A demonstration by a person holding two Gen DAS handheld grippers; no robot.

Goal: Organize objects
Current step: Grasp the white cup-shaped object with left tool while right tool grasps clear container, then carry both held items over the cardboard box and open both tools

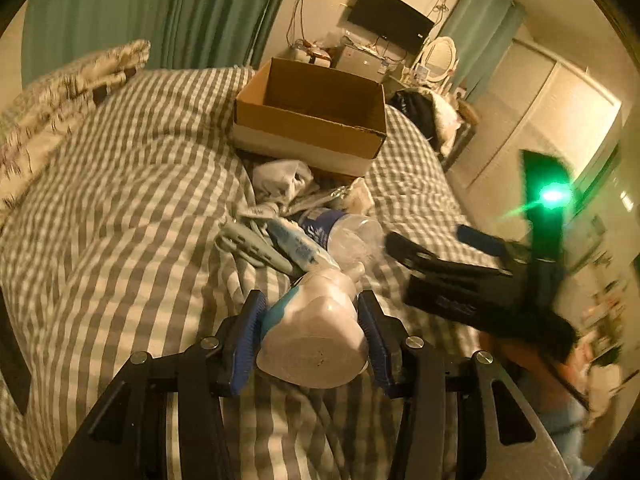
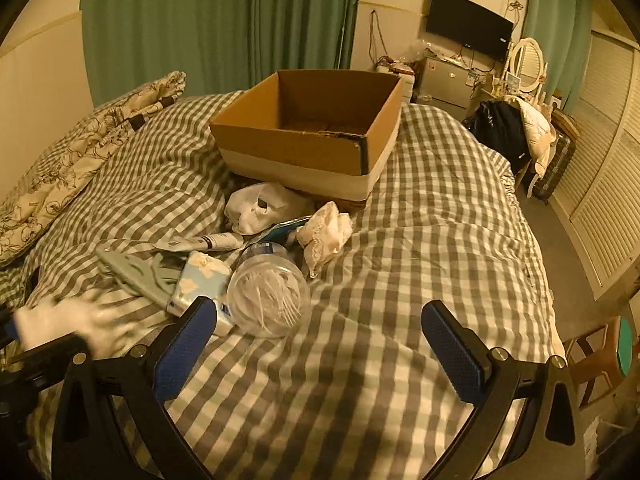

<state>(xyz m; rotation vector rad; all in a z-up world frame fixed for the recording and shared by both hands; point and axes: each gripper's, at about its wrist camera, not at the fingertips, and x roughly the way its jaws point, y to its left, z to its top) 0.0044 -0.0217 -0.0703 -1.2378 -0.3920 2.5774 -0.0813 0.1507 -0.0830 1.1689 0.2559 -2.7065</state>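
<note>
My left gripper [image 1: 310, 306] is shut on a white plastic bottle [image 1: 316, 340] with a teal label, held bottom-first above the checked bedspread. In the right wrist view that bottle [image 2: 68, 324] is a white blur at the left. My right gripper [image 2: 320, 320] is open and empty over the bed; it also shows in the left wrist view [image 1: 424, 242]. An open cardboard box [image 2: 312, 136] stands at the far middle of the bed. Before it lie a clear jar of cotton swabs [image 2: 268, 296], a light-blue packet [image 2: 198, 284], a tube [image 2: 208, 242], a grey-green item [image 2: 132, 272] and crumpled cloths [image 2: 324, 236].
A patterned pillow [image 2: 80, 156] lies at the left. Green curtains [image 2: 216, 24] hang behind the bed. A dark bag and clothes [image 2: 504, 128] sit past the bed's right corner. Louvred wardrobe doors [image 2: 600, 184] line the right wall, with floor between them and the bed.
</note>
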